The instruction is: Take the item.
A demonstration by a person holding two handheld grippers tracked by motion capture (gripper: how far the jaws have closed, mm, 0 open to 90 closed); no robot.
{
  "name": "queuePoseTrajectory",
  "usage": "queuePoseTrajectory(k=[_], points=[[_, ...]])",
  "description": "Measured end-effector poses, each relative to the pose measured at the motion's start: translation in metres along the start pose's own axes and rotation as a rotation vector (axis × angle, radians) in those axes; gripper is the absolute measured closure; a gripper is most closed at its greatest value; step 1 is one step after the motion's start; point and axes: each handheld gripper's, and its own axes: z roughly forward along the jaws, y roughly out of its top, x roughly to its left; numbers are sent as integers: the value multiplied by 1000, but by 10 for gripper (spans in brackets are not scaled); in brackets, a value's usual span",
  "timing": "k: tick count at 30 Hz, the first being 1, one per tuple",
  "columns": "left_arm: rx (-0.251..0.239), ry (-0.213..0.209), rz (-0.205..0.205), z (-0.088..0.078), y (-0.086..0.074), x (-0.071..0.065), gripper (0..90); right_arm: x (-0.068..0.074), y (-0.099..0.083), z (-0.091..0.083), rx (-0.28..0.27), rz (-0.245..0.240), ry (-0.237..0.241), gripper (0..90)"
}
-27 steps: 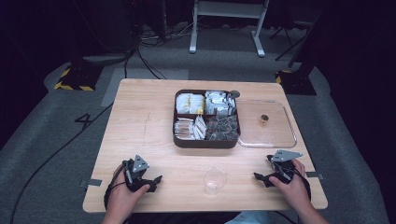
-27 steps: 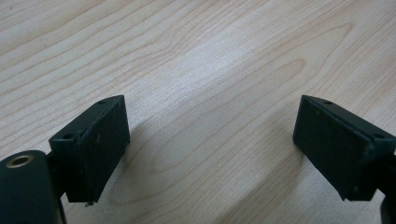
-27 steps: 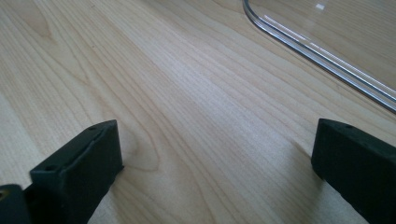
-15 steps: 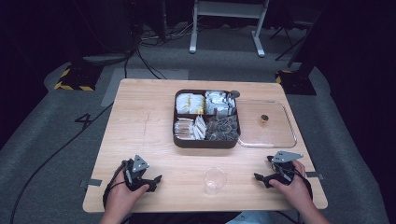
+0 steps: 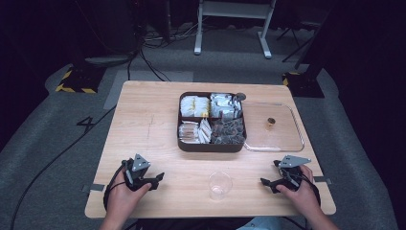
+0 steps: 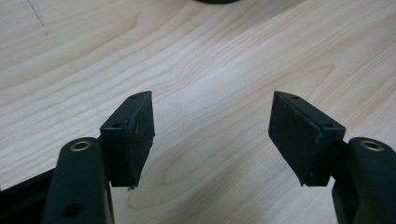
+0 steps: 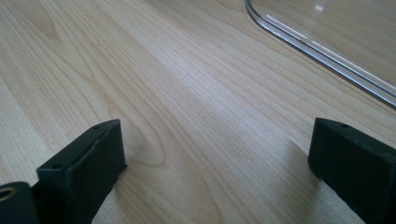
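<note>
Two hand-held grippers are resting low on a light wooden table, one near each front corner. No brand or label is readable anywhere; the packets are too small to make out, and a mark on the grey floor left of the table is looking like a "4".

A dark four-compartment tray is sitting in the middle of the far half of the table, with yellowish packets in the far-left compartment, silvery packets in the far-right, pale sachets in the near-left and dark pieces in the near-right. A clear lid is lying flat just beside the tray's right side, with a small brown knob on it. A clear plastic cup is standing upright near the front edge, between the two grippers and apart from both.

The left gripper is being held in the left hand, its jaws spread wide over bare wood. The right gripper, in the right hand, is also gaping wide, with the lid's rounded corner lying beyond its jaws.
</note>
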Motion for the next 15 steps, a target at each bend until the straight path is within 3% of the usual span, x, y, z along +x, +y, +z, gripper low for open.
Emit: queuePoseTrajectory(k=[10,15], points=[[-46,10,-46,-10,21,-8,324,0,0,0,1,-2,0,39],[-95,-22,-82,-14,38,-14,328,1,0,-1,-3,0,-6,58]])
